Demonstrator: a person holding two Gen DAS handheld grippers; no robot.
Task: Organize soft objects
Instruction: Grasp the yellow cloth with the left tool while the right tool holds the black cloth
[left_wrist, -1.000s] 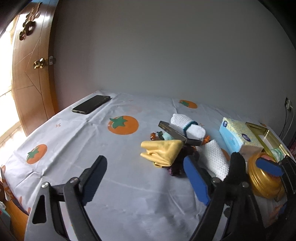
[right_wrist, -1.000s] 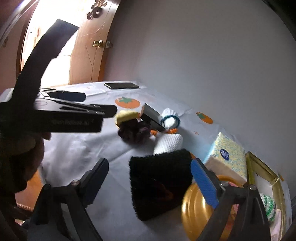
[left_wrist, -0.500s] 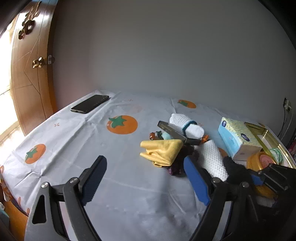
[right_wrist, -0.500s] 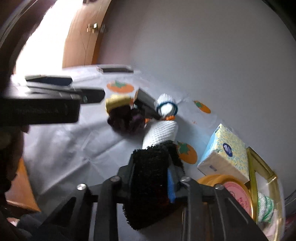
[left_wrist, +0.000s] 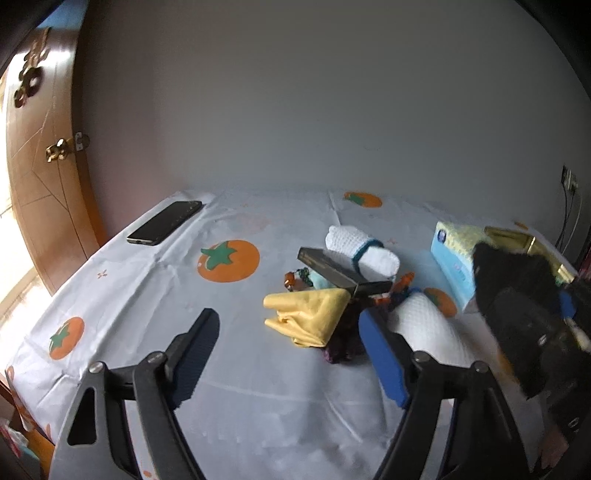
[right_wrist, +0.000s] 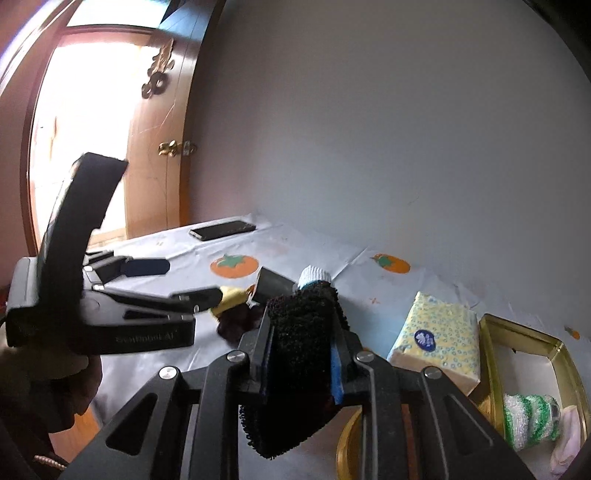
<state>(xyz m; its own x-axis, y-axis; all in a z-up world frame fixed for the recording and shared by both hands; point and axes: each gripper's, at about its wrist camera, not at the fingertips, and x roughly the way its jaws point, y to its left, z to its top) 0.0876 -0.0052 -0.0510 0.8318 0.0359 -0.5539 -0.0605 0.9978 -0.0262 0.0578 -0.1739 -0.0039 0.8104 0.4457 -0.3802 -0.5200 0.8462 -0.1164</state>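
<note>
Right tongs (right_wrist: 301, 354), wide open a second ago, now clenched on the black fuzzy cloth (right_wrist: 299, 369) and lifted clear of the tabletop (left_wrist: 258, 398), near the gold tray (right_wrist: 524, 341) at right. Left tongs (left_wrist: 288, 354) empty, closing slightly. Pickup done; placing remains.

Open tablecloth left of the pile

Left of the yellow cloth (left_wrist: 310, 314), the tablecloth (left_wrist: 147, 295) lies bare up to the phone (left_wrist: 165, 222); right of it, rolled towels, tissue box (left_wrist: 452, 254) crowd passage.
</note>
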